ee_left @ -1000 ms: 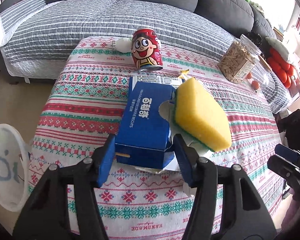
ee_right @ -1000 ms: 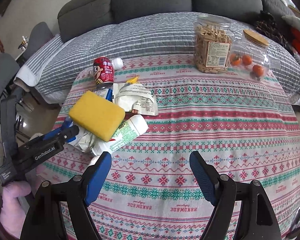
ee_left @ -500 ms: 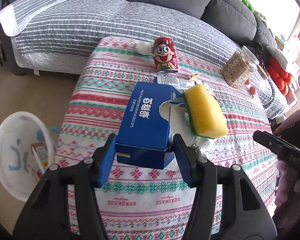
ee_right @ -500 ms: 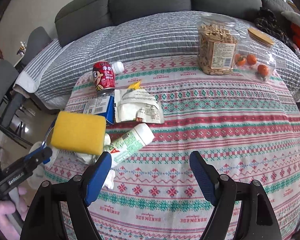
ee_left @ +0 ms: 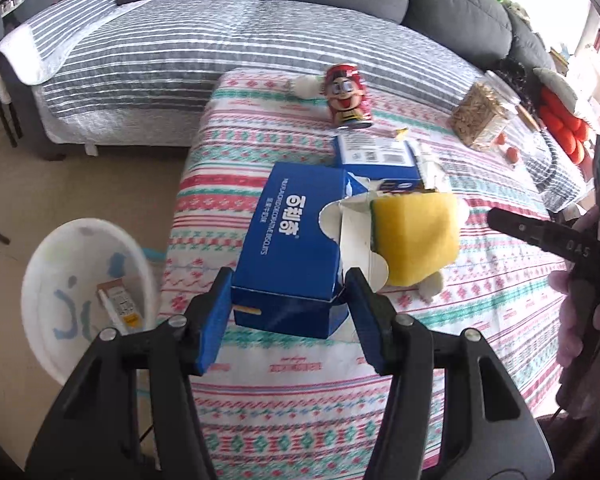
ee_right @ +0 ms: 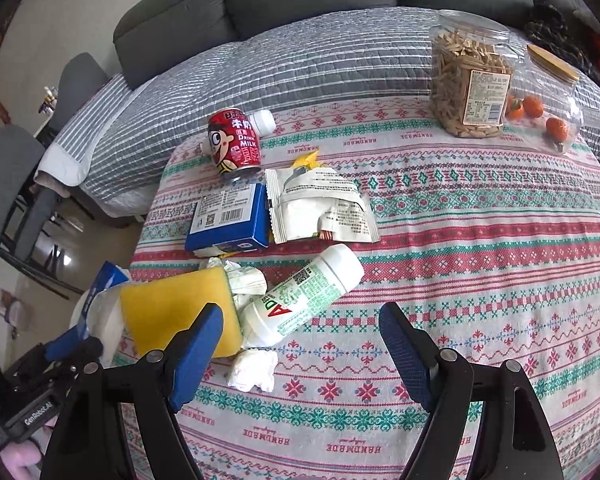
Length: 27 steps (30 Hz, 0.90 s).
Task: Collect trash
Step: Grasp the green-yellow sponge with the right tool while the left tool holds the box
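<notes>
Blue box (ee_left: 288,248): pinched in left tongs (ee_left: 288,312), above table edge, long axis forward.
Bin (ee_left: 36,280): left of box, below; left hand nearer.
Right tongs (ee_right: 300,344): spread, empty.

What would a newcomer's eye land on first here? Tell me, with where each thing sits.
First, the blue biscuit box clamped in the left gripper, lifted near the table's left edge, with a yellow sponge against its open flap. Next, the white bin on the floor to the left, already holding a wrapper. Then the red milk can at the far corner of the patterned tablecloth, while the right gripper hangs open.
</notes>
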### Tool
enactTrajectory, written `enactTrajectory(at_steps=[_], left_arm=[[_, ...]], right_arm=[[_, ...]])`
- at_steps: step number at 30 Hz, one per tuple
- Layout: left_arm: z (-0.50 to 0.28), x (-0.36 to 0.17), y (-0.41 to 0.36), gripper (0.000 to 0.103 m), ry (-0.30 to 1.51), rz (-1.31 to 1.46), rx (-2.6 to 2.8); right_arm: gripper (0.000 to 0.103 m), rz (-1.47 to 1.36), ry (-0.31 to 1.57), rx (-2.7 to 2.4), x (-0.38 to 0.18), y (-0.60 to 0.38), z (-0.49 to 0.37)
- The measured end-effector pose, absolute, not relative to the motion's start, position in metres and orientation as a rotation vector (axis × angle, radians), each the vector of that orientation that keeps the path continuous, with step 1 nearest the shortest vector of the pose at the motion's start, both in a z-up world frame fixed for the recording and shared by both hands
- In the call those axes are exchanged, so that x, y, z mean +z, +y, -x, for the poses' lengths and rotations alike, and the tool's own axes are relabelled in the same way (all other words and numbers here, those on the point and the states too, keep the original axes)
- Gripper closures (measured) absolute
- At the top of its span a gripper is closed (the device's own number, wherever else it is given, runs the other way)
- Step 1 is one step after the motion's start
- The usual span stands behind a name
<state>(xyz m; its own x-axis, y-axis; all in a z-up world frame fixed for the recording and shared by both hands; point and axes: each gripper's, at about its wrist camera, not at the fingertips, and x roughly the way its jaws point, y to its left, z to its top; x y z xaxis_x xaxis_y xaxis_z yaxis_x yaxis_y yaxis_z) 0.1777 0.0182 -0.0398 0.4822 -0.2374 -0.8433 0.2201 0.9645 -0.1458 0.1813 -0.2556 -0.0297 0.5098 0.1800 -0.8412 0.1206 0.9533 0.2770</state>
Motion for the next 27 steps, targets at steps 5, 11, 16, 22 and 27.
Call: enactTrajectory(at_steps=[5, 11, 16, 22, 27], left_arm=[[-0.172, -0.040, 0.031, 0.045, 1.036, 0.008, -0.263], [-0.162, -0.038, 0.049, 0.045, 1.032, 0.007, -0.244], [-0.154, -0.034, 0.067, 0.045, 1.024, 0.024, -0.223], [-0.142, -0.031, 0.090, 0.045, 1.017, 0.036, -0.197], [-0.132, -0.031, 0.113, 0.045, 1.016, 0.055, -0.167]], right_arm=[[0.021, -0.298, 1.049, 0.047, -0.030, -0.249, -0.177], [0.021, -0.257, 1.058, 0.097, -0.029, -0.226, -0.171], [0.021, -0.244, 1.096, 0.178, -0.035, -0.199, -0.167], [0.021, -0.124, 1.152, 0.281, -0.047, -0.158, -0.158], [0.021, -0.029, 1.203, 0.319, -0.062, -0.133, -0.147]])
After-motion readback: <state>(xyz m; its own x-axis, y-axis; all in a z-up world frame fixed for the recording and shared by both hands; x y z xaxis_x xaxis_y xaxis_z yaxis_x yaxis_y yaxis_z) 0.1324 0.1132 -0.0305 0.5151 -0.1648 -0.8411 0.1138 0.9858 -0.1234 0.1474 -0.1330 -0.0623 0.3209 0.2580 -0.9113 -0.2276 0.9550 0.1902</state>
